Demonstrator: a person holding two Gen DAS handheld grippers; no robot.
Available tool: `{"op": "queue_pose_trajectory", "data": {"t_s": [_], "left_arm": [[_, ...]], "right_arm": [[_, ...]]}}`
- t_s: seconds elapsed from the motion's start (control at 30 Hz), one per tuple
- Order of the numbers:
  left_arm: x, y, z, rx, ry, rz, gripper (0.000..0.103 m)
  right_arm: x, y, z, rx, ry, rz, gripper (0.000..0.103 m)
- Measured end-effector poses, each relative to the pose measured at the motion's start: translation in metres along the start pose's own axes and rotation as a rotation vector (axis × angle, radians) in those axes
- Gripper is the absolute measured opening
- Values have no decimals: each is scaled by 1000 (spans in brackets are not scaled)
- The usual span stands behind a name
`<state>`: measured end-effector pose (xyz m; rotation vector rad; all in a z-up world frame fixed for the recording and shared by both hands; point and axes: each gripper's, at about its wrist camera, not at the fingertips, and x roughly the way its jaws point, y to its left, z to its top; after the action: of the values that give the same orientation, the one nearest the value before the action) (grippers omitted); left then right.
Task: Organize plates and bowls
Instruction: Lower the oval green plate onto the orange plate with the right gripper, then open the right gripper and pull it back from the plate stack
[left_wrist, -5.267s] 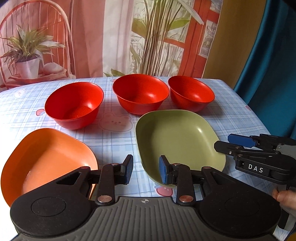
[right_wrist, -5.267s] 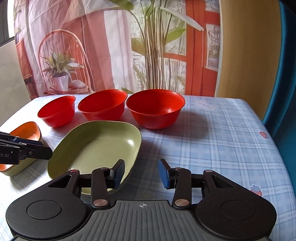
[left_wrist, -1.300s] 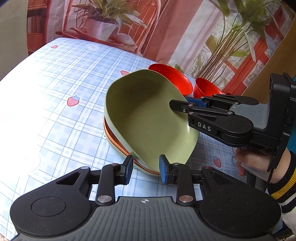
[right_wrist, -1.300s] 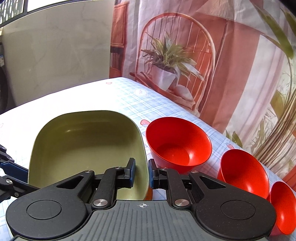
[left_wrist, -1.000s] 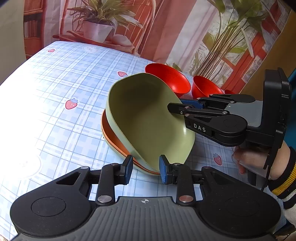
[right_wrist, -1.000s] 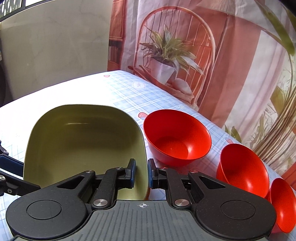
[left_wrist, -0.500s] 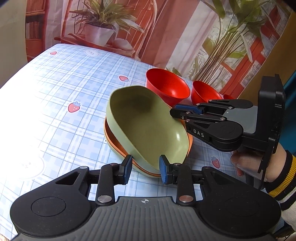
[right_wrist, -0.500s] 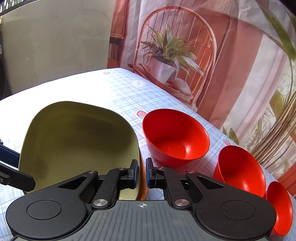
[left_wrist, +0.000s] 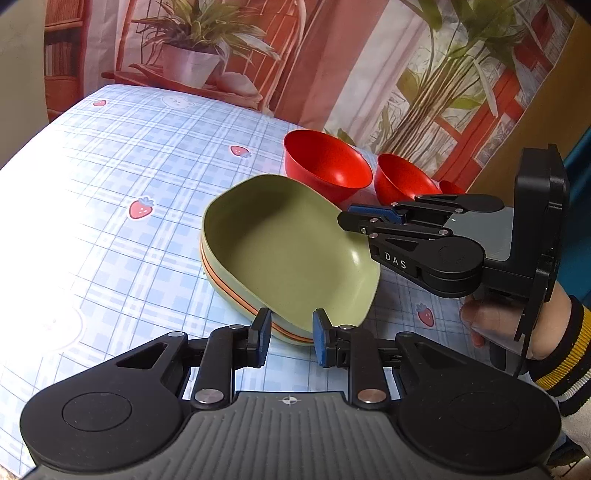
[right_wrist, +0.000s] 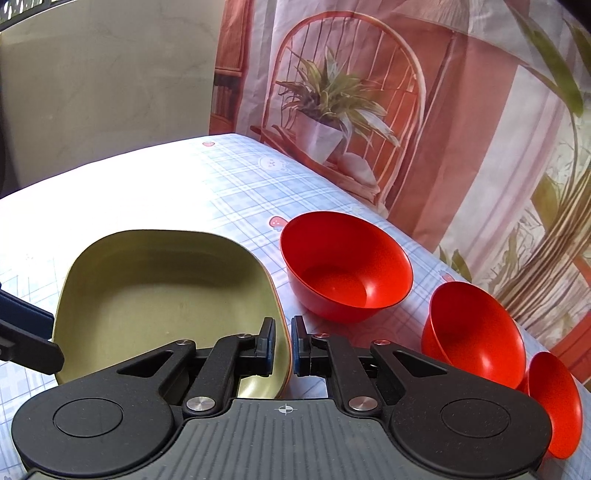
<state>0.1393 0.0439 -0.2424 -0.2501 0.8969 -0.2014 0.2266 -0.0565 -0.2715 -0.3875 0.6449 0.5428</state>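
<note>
Green plate (left_wrist: 288, 251) nested in orange plate (left_wrist: 236, 295) on checked tablecloth (left_wrist: 110, 192). Right gripper (right_wrist: 283, 345) clamped on green plate's rim. Left gripper (left_wrist: 288, 334) just narrowing, pads clear of the stack's near edge between them.

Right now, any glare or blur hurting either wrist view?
Left wrist: tablecloth blown out white along the left side, green plate sharp. Right wrist: near tablecloth washed out too, red bowls crisp, far-right bowl stretched by the lens.

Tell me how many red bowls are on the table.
3, in a row beside the green plate: the nearest red bowl, the middle red bowl, the far red bowl.
</note>
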Motion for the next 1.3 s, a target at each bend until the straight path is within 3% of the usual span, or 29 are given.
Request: {"op": "queue_pose_trajectory", "data": {"t_s": [0.23,0.63,1.03,1.3], "left_arm": [[7,1,0,0,15,14,26],[-7,0,19,36,-63,106,26],[-12,-3,24,67,-78,160,26],[-15,-5,27,89,-91,188,27]], "right_arm": [[-7,-1,-2,17,-9,-8,9],[-17,-1,-4,76,-9,-14,9],[-37,-1,-10,109,-16,-27,10],[-50,-5,-15,182,-18,-48,18]]}}
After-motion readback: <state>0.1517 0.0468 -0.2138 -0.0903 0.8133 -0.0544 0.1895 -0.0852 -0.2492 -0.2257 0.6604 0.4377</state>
